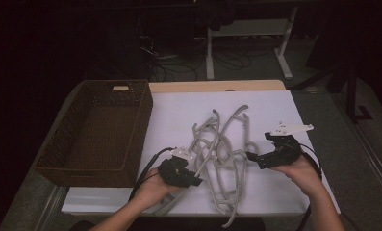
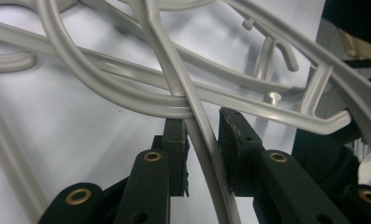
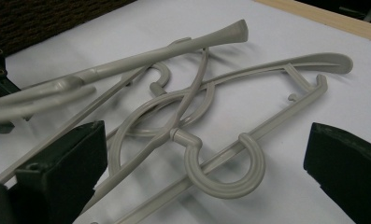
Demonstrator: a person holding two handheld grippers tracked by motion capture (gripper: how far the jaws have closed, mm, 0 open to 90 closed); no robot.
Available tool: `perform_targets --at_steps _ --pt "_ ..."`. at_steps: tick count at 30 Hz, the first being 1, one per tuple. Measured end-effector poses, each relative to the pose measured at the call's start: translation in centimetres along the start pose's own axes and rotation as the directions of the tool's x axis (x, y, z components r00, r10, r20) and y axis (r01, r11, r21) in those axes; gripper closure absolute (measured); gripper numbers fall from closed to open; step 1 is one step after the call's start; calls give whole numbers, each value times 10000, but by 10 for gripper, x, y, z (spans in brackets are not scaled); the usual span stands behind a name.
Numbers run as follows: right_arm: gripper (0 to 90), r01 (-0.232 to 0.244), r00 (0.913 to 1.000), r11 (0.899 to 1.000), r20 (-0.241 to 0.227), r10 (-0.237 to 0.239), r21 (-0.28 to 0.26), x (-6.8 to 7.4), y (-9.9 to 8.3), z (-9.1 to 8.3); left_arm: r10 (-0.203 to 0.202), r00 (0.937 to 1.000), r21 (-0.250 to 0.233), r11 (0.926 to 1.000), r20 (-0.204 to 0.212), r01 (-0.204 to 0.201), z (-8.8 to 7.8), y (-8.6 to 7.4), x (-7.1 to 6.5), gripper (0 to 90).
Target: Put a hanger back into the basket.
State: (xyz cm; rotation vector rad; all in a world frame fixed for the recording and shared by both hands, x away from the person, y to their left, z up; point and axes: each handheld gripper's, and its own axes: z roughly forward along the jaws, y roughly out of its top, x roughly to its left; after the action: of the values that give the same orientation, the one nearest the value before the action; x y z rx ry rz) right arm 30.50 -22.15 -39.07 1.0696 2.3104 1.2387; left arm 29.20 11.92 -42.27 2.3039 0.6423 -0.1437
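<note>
Several grey plastic hangers (image 1: 221, 150) lie tangled on the white table top (image 1: 275, 108). My left gripper (image 1: 197, 181) is at the pile's near left. In the left gripper view its jaws (image 2: 203, 122) stand narrow, with the pads against a slim hanger bar (image 2: 199, 140) that runs between them. My right gripper (image 1: 252, 158) is at the pile's right edge and points left at it. In the right gripper view my right gripper (image 3: 205, 133) is wide open, and a hanger's round hook (image 3: 230, 183) lies on the table ahead, between the jaws but untouched.
A dark wicker basket (image 1: 85, 171) stands on the table's left part, beside the pile. A wooden strip (image 1: 217, 86) runs along the far edge. Beyond the table are white desk legs (image 1: 286, 53) and cables on a dark floor.
</note>
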Motion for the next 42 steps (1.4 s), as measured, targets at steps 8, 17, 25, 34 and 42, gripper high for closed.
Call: perform_targets --at_steps 8,17,25,34,42 --pt "0 -42 10000 10000 40 43 -82 -1 0 -2 -541 9984 -628 9965 144 549 -21 5 5 750" --pt "0 -50 10000 9999 50 51 -123 -2 0 -3 -410 9982 -1264 9914 -437 351 -45 15 9 817" --pt "0 -107 9999 9993 132 112 -371 -4 2 -11 -114 9957 -1707 9853 -920 -44 -74 36 12 820" --pt "0 -149 9998 9989 135 155 -437 -5 2 -13 740 9845 -1980 9745 -1590 -1052 -128 77 20 820" --pt "0 -170 9997 9987 161 178 -475 -7 2 -14 977 9691 -1988 9694 -2264 -1441 -178 81 43 819"
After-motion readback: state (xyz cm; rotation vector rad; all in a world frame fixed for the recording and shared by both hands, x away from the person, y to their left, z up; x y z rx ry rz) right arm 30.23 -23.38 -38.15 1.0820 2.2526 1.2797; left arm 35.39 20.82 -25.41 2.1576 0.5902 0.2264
